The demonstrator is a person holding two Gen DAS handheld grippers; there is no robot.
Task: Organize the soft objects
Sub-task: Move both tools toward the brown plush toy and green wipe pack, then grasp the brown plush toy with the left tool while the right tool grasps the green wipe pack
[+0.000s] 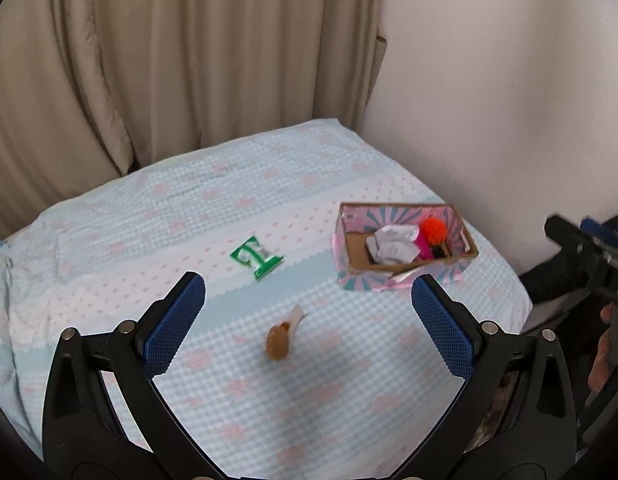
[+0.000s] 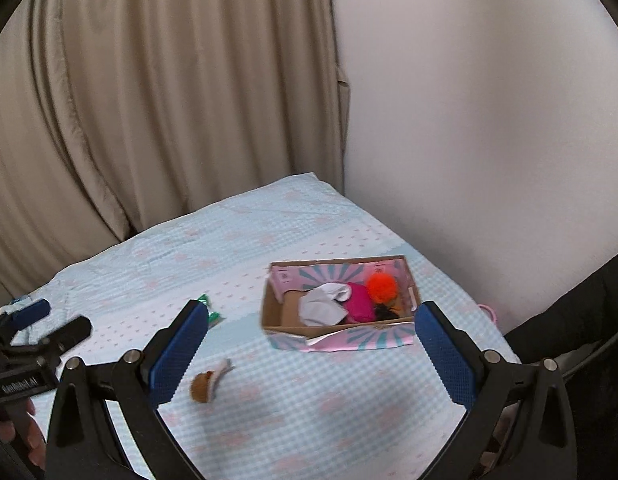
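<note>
Blue-checked bed point(image 1: 349, 400) filling lower frame, open box point(image 1: 405, 270) right of centre holding white cloth point(image 1: 391, 244) and orange pom-pom point(image 1: 434, 229), brown soft object point(image 1: 279, 344) centre-low between wide-open, empty left gripper point(image 1: 308, 304) fingers; right gripper point(image 2: 311, 330) likewise spread, empty.

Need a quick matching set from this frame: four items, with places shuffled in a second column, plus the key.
Items:
1. orange pom-pom
2. green packet
3. brown item
4. white cloth

Places:
A. lying on the bedspread between the left gripper's open jaws, as the left wrist view shows it
B. in the box, at its right end
C. on the bedspread, left of the box
D. in the box, near its middle

Pairs: 1-B, 2-C, 3-A, 4-D
</note>
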